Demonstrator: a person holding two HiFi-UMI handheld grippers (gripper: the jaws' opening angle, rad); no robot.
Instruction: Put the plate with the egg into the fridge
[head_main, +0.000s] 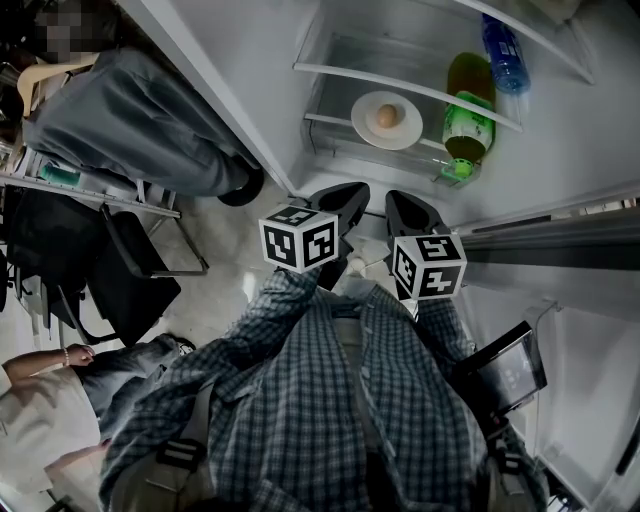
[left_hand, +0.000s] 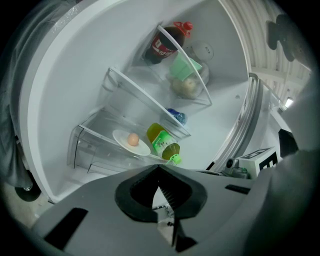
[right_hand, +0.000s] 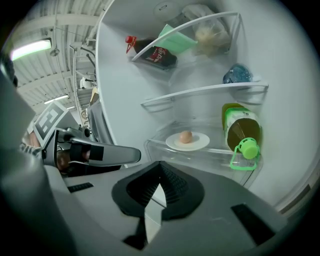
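Observation:
A white plate (head_main: 406, 131) with a brown egg (head_main: 387, 116) rests on the fridge's lower glass shelf (head_main: 330, 72), beside a lying green-capped bottle (head_main: 468, 122). In the left gripper view the plate (left_hand: 121, 137) and egg (left_hand: 133, 139) sit well beyond my jaws. The right gripper view shows the plate (right_hand: 201, 142) and egg (right_hand: 185, 136) the same way. My left gripper (head_main: 341, 197) and right gripper (head_main: 411, 213) hang side by side below the shelf, apart from the plate. Both are shut, with nothing between the pads.
The fridge also holds a blue bottle (head_main: 503, 48), a cola bottle (left_hand: 167, 41) and a bagged item (right_hand: 212, 33) on higher shelves. The open fridge door (head_main: 560, 240) stands to my right. A person in grey (head_main: 140, 110), a black chair (head_main: 125, 270) and a seated person (head_main: 50, 400) are at left.

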